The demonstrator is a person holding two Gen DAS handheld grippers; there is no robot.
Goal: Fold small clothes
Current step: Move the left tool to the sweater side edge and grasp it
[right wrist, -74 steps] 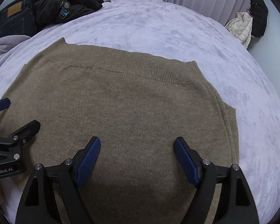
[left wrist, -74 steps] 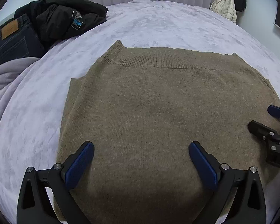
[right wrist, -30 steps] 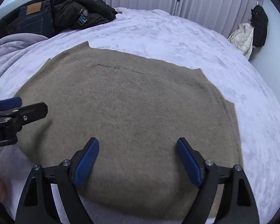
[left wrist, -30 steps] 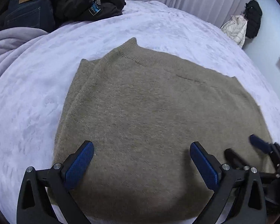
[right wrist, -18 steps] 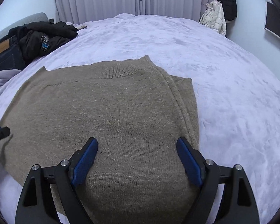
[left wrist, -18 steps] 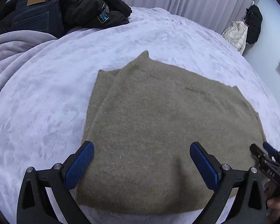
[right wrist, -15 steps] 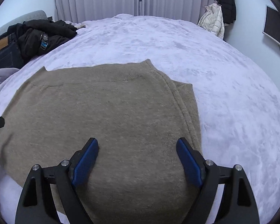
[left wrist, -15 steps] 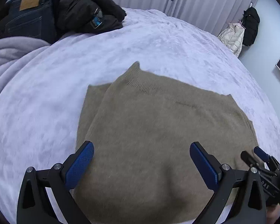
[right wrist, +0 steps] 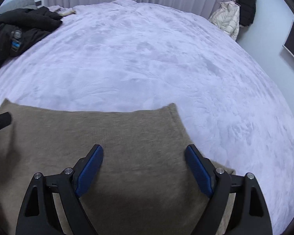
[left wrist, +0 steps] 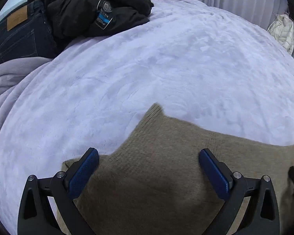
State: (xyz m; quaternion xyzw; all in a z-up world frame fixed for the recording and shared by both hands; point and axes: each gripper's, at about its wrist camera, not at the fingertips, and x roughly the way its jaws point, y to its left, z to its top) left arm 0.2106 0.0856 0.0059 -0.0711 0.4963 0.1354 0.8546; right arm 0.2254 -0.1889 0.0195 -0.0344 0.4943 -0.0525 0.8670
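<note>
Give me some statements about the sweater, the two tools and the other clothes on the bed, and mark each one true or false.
1. The olive-brown sweater lies on a pale lilac blanket. True.
2. The left tool is shut on the sweater. False: its jaws stand wide open above the knit.
3. The right tool is open and holds nothing. True.
4. Dark jeans lie beside a black jacket at the far left of the bed. True.
5. The white puffer jacket lies on top of the sweater. False: it hangs by the far wall.
</note>
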